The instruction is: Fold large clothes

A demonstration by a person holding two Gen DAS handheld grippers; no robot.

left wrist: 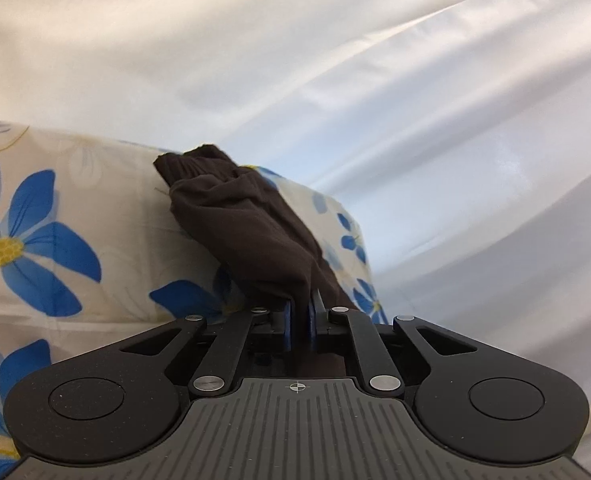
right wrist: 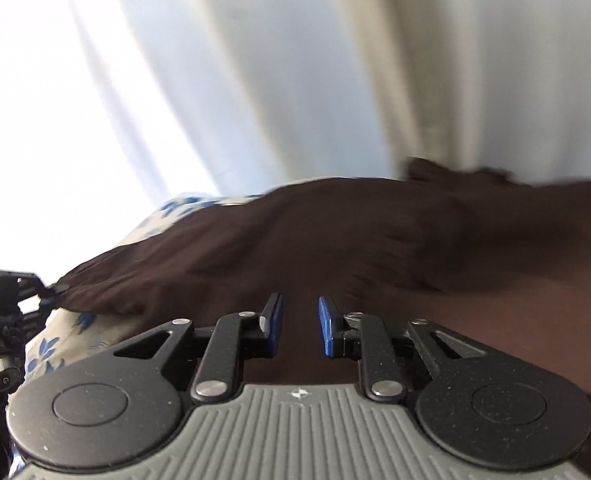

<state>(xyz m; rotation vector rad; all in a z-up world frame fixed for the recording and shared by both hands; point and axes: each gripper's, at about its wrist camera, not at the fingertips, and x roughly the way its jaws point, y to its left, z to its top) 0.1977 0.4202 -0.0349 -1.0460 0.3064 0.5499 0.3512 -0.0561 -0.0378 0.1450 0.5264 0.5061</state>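
Brown garment (left wrist: 251,228) pinched by tilted left hand-held gripper (left wrist: 300,320).

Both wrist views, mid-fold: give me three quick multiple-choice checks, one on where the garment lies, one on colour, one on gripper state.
1. Where does the dark garment lie?
A. On the flowered sheet
B. On a wooden floor
C. Inside a basket

2. What colour are the flowers printed on the sheet?
A. Red
B. Blue
C. Green

3. How does the left gripper stand?
A. Wide open, nothing near it
B. Shut on the garment
C. Out of view

Answers:
1 A, the brown cloth rests on the flowered sheet in both views.
2 B, the petals are blue with yellow centres.
3 B, the left wrist view shows the blue pads pinched together on a fold of cloth, while the right gripper has a gap between its pads above the garment.
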